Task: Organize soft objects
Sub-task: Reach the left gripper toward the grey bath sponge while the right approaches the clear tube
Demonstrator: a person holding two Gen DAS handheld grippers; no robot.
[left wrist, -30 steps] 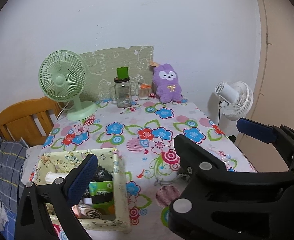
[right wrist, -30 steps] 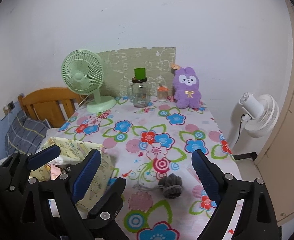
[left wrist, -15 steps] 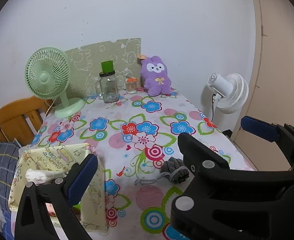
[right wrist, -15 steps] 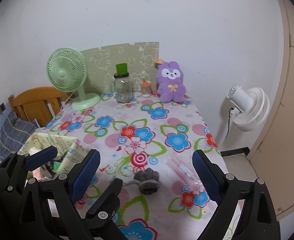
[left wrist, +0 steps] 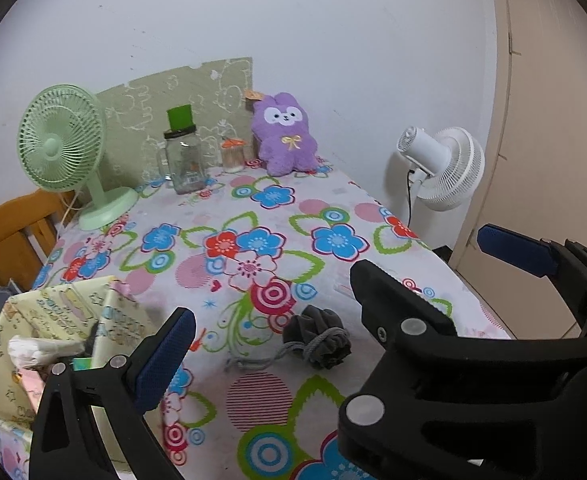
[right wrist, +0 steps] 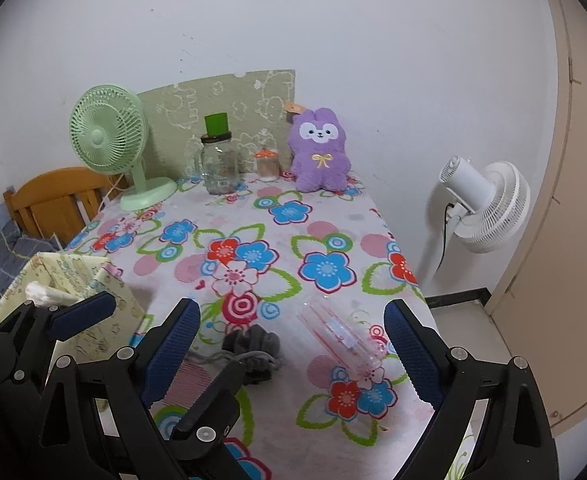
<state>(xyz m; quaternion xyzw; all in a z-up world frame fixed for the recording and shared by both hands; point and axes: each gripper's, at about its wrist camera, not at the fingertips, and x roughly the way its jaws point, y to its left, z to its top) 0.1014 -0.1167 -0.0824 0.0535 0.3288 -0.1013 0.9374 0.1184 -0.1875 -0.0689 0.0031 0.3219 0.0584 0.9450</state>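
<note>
Matt grey cloth pouch (left wrist: 320, 340) on a glossy flowered tablecloth (left wrist: 253, 240) — fuzzy purple plush (left wrist: 286, 140).

- The surface (right wrist: 333, 208) wore a white cloth with blue, red and pink flowers.
- The plush rabbit (right wrist: 319, 151) was purple.
- The drawstring pouch (right wrist: 253, 346) was dark grey.
- The desk fan (right wrist: 109, 136) was pale green.
- The fabric box (left wrist: 65, 320) was pale yellow, cartoon-printed.

A dark grey drawstring pouch (left wrist: 320, 335) lies crumpled on the flowered bench (left wrist: 253, 216), its cord trailing toward the yellow fabric storage box (left wrist: 53, 320). That box stands open-topped to the pouch's left, with a white bundle (left wrist: 41, 350) among its contents.
</note>
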